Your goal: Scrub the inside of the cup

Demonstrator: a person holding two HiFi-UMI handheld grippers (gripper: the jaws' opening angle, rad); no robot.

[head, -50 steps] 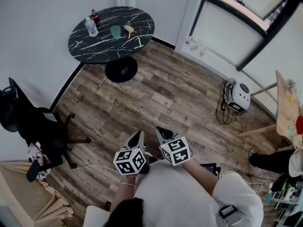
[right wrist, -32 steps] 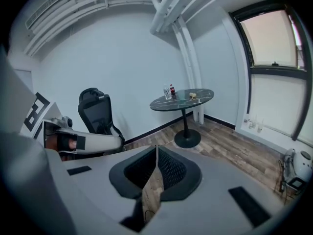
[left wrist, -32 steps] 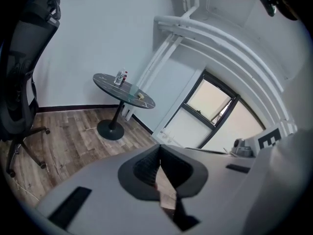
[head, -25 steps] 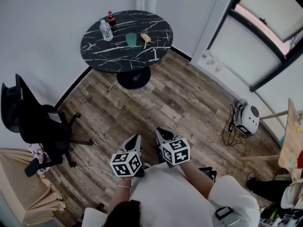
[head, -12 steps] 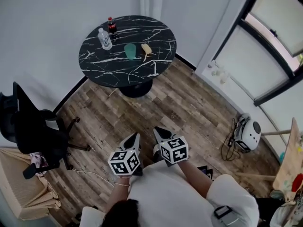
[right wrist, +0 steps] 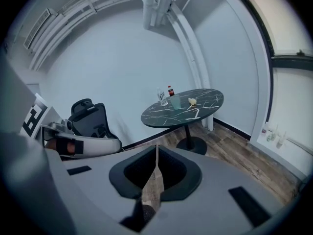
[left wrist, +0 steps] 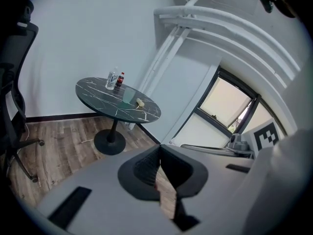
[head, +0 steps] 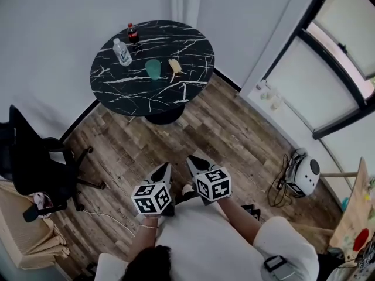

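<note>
**Both grippers shut and empty, cup well away on the table**

At the far left a black office chair [head: 36, 157] is cut off by the edge of the head view. Past it stands a round black marble table [head: 117, 84] carrying 2 bottles, a clear one [head: 122, 52] and a dark one with a red cap [head: 133, 33]. The green cup [head: 153, 69] sits near the table's middle. It is too small to see inside, though it looks upright in the right gripper view. Just beside it on the right lies a small yellowish thing [head: 174, 67] I cannot identify.

Nearer, over the wood floor and well apart from the table, the person holds both tools side by side. The left gripper [head: 166, 168] has its jaws pressed together with nothing between them. The right gripper [head: 193, 161] is likewise closed to a thin slit, holding and touching nothing. Only the top of the person's head shows at the bottom edge.

To the right a white rounded device [head: 304, 177] with cables rests on the floor.
</note>
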